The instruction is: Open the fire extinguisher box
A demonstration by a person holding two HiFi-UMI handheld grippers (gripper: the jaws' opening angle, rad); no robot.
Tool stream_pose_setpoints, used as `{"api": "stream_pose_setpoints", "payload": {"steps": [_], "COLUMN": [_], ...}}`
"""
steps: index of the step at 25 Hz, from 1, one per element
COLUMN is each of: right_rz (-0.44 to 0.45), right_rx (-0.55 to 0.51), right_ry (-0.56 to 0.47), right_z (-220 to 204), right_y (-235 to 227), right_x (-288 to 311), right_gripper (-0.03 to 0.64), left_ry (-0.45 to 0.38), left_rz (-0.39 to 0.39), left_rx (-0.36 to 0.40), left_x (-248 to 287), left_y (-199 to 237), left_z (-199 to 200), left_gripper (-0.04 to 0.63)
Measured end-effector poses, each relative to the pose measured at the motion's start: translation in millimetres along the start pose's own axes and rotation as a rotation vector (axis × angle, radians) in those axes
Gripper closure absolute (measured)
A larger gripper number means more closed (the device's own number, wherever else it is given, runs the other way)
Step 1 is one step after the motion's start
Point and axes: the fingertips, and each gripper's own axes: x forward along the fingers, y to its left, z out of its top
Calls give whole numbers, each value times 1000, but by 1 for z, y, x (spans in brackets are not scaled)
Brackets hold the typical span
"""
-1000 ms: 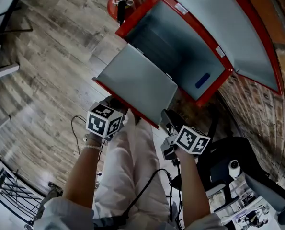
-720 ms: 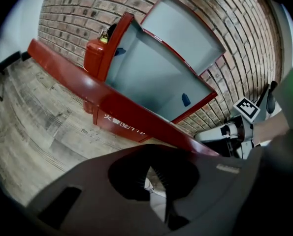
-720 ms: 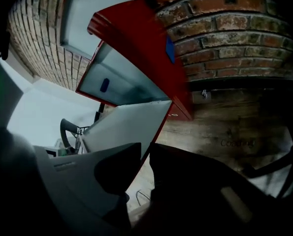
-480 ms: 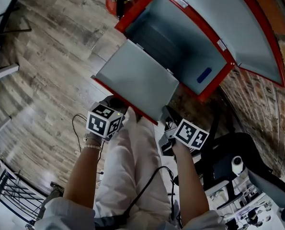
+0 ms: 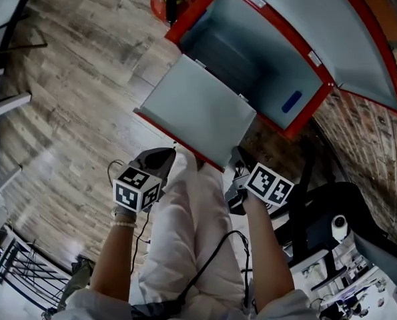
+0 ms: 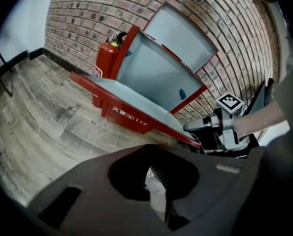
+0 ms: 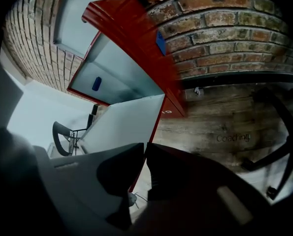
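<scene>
Our right gripper (image 5: 238, 159), jaws just closing, apparently pinches the door (image 5: 197, 109) by its red edge. Beside it, our left gripper (image 5: 159, 157) hangs shut and empty.

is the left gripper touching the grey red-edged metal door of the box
Apart. The left gripper view shows the left gripper shut on nothing, with wooden floor between it and the grey red-edged metal door.

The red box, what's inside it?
The box looks mostly bare and grey inside, with one small blue patch on the back wall. No extinguisher shows in there; one extinguisher stands beside it. The folded-down door hides its lowest part.
</scene>
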Motion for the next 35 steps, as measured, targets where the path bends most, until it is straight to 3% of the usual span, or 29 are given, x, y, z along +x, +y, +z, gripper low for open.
{"api": "stream_pose_setpoints", "payload": {"steps": [14, 35], "right_rz": [-92, -229], "right_rx": [-10, -140], "right_ry": [-27, -4], "right_z": [-23, -1], "right_y": [-34, -95], "right_x": [43, 126], "right_gripper": [598, 609], "left_ry": [-100, -101], "left_rz": [0, -22], "left_rx": [90, 171], "left_x": [-8, 22], "left_y": [7, 33], "left_z": [30, 41], "left_gripper": [598, 597]}}
